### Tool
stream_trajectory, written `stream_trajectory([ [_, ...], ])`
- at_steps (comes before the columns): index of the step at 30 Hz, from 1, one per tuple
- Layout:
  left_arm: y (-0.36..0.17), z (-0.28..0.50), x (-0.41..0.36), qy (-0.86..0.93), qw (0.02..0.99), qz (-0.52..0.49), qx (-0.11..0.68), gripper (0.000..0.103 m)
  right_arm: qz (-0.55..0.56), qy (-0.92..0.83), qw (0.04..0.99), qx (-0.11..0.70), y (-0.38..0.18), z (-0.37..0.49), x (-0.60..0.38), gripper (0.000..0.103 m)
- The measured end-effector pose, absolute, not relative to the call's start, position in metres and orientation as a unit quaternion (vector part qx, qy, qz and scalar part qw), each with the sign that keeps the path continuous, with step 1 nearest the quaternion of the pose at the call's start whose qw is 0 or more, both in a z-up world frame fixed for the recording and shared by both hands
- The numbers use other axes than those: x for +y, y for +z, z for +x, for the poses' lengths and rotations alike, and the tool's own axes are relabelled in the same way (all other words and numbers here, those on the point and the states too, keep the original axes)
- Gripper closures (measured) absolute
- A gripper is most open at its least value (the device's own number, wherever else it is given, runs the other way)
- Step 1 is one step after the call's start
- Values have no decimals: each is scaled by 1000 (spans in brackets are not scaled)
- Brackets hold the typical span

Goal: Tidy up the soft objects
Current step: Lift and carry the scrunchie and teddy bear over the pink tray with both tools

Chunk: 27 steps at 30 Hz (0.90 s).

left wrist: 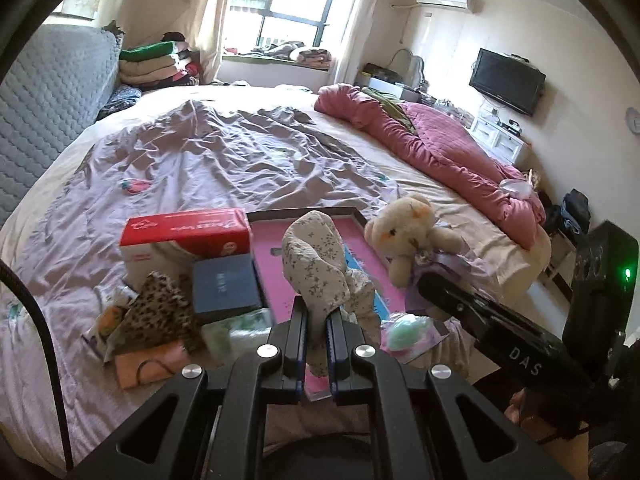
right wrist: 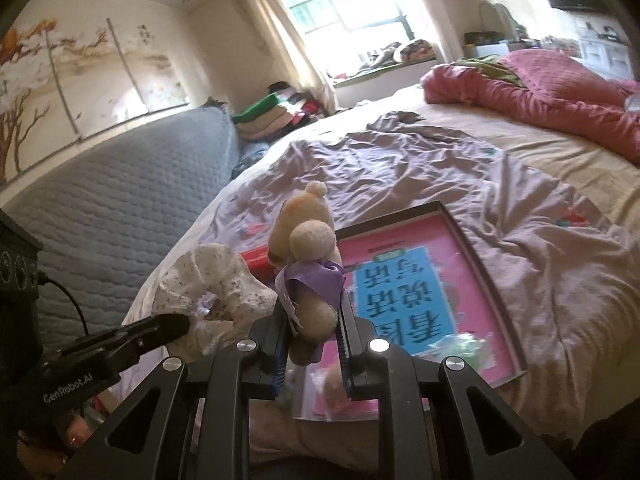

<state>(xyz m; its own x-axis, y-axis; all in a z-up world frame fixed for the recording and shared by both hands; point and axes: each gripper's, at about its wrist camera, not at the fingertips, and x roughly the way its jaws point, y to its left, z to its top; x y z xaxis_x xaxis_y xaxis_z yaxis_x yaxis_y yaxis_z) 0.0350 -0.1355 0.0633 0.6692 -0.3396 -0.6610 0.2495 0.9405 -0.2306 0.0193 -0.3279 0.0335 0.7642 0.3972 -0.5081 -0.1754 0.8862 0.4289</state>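
Both tools are up off the bed (left wrist: 224,148) and loaded. The left gripper (left wrist: 317,320) is clamped on a floral cloth (left wrist: 316,256); the right gripper (right wrist: 313,336) squeezes a cream teddy bear (right wrist: 306,240) by its lower body, purple ribbon (right wrist: 316,276) at the neck. Below them, near the bed's front edge, a shallow dark-rimmed tray (right wrist: 456,220) carries a pink picture book (right wrist: 404,280); whether the greenish packet (left wrist: 404,330) at its near end lies inside, I can't tell. Left of the tray sits a red-and-white box (left wrist: 184,236), a blue box (left wrist: 226,284) against it, a leopard-print pouch (left wrist: 160,304) in front. Beyond, the wrinkled lilac sheet lies open to the far edge; a red quilt (left wrist: 432,144) lines the right edge.
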Motion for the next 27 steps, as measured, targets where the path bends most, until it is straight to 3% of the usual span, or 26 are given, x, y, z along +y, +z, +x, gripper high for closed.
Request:
stream_trajectory([
  [27,5,99,-152,-185,879,-91,429,95,195,101,903,369,-12,27,-344,82],
])
